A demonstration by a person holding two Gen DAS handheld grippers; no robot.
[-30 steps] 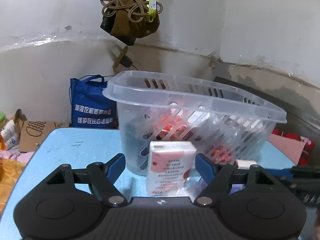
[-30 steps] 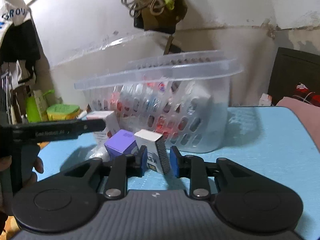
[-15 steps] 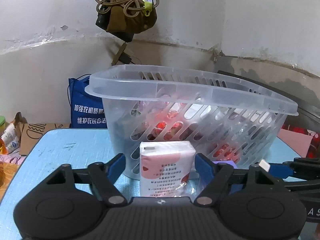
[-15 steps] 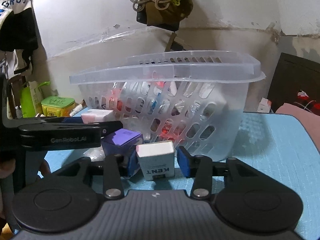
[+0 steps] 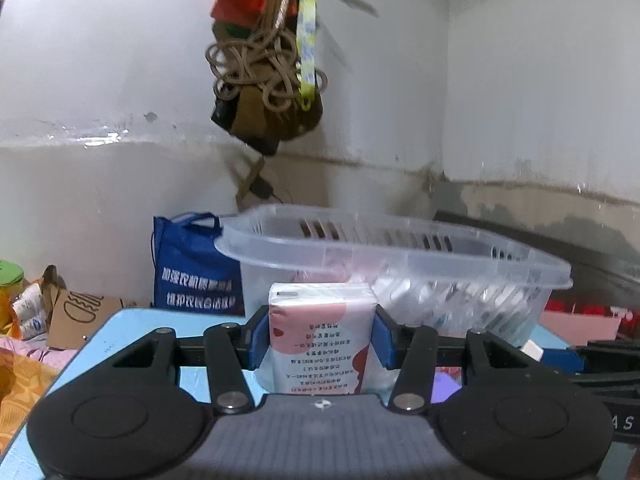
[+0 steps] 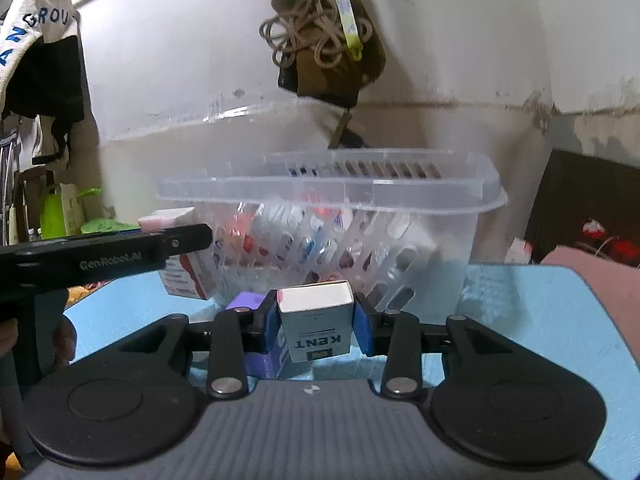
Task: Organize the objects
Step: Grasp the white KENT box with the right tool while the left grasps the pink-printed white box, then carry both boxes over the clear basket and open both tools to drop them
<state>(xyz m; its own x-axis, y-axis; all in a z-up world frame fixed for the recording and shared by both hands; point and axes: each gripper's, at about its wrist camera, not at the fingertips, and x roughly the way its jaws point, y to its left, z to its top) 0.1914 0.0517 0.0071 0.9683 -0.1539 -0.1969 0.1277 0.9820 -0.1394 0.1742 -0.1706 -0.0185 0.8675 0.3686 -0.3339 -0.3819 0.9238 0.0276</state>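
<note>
Two hand-held grippers, each clamped: left hand-held gripper (image 5: 322, 338) on tissue pack (image 5: 320, 336); right hand-held gripper (image 6: 316, 320) on cigarette box (image 6: 316, 322)

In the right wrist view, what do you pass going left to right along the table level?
Left gripper reaching in with the pink and white tissue pack → purple box → Kent carton between the right gripper jaws → clear slotted basket → bare blue table.
</note>
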